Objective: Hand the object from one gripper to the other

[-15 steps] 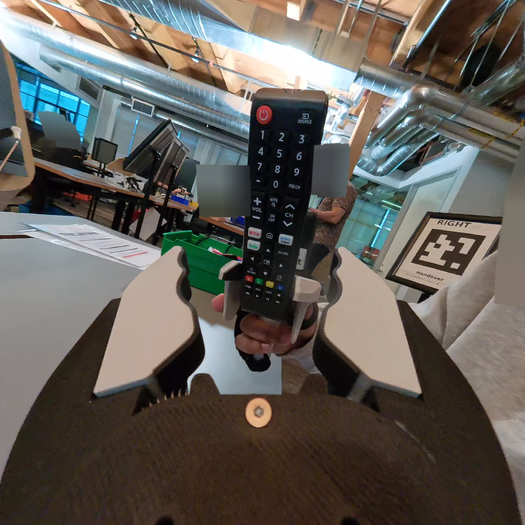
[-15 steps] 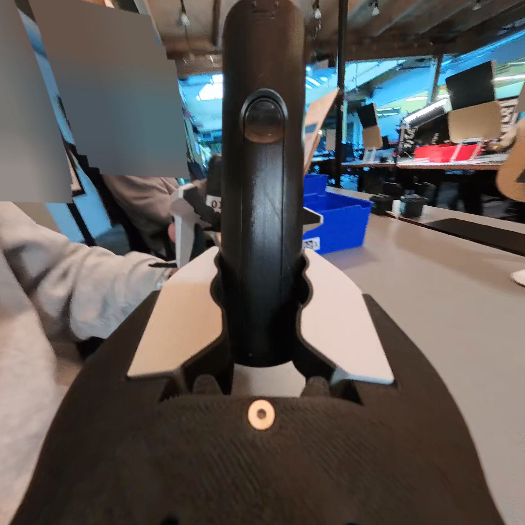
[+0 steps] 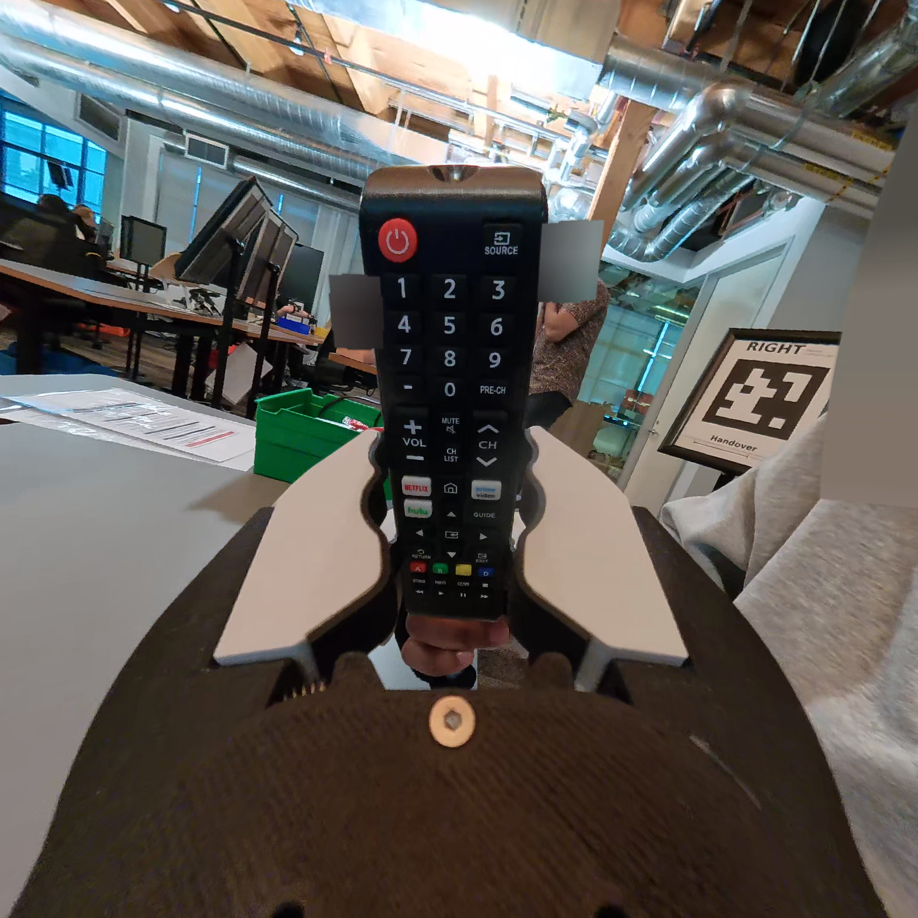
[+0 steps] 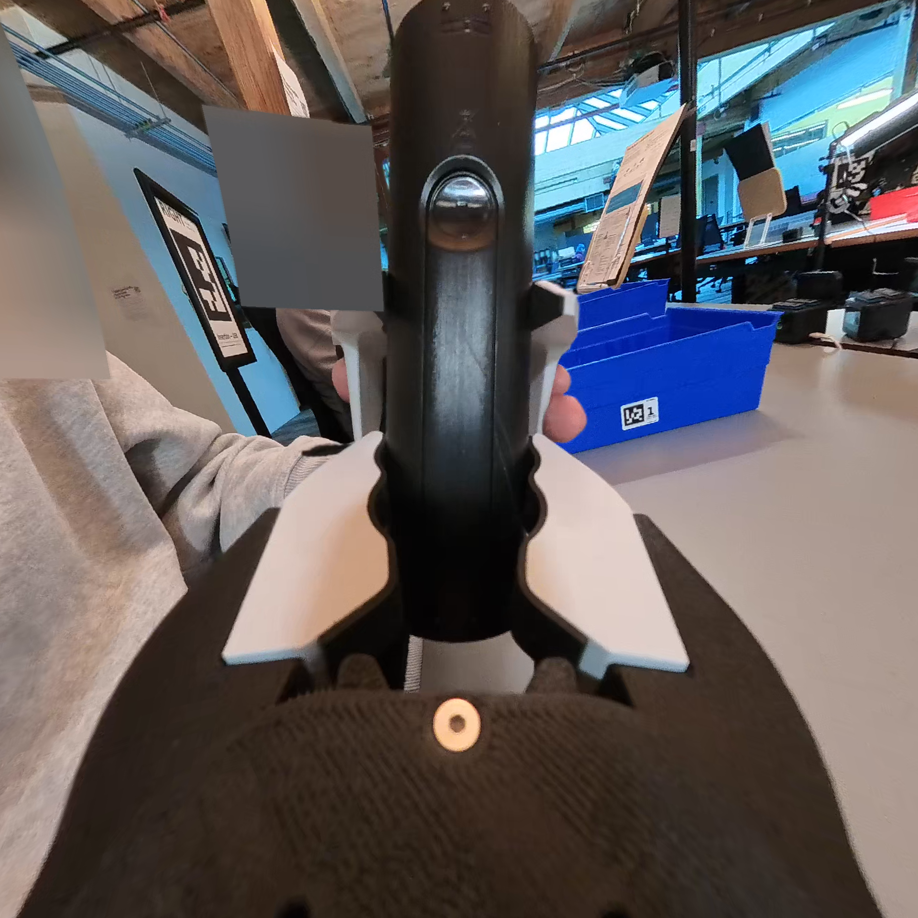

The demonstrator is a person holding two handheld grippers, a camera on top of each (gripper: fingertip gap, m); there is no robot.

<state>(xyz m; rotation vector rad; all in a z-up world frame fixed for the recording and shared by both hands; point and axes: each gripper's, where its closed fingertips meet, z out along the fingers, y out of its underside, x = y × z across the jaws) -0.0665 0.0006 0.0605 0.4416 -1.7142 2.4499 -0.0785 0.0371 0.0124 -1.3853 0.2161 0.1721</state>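
a black tv remote control (image 3: 449, 397) stands upright between two handheld grippers above a grey table (image 3: 99, 521). nearest the left wrist camera, the left gripper (image 3: 451, 477) has its two white fingers (image 3: 318, 551) pressed in on the remote's lower half, one against each long edge, the button face turned toward the lens. under the remote's bottom end part of a hand (image 3: 447, 646) shows through the gap.

from the right wrist camera, the right gripper (image 4: 457, 489) is likewise clamped on the remote (image 4: 459, 347), its white fingers (image 4: 323, 551) tight against both sides of the smooth back near the lower end. just beyond them the other gripper's white fingertips (image 4: 360, 367) flank the same remote a little higher up; whether they press on it cannot be told from this side. a hand (image 4: 564, 402) is behind them and a grey sleeve (image 4: 124, 472) runs off to the left.

farther back in the left view, a green bin (image 3: 303, 432) sits at the table's far edge and a printed sheet (image 3: 134, 422) lies flat on the table to the left. a framed black-and-white marker sign (image 3: 760, 397) stands at right. in the right view, a blue bin (image 4: 670, 367) rests on the table behind the grippers. beyond are desks with monitors (image 3: 233, 243) and, overhead, silver ducts (image 3: 198, 109) under wooden beams.
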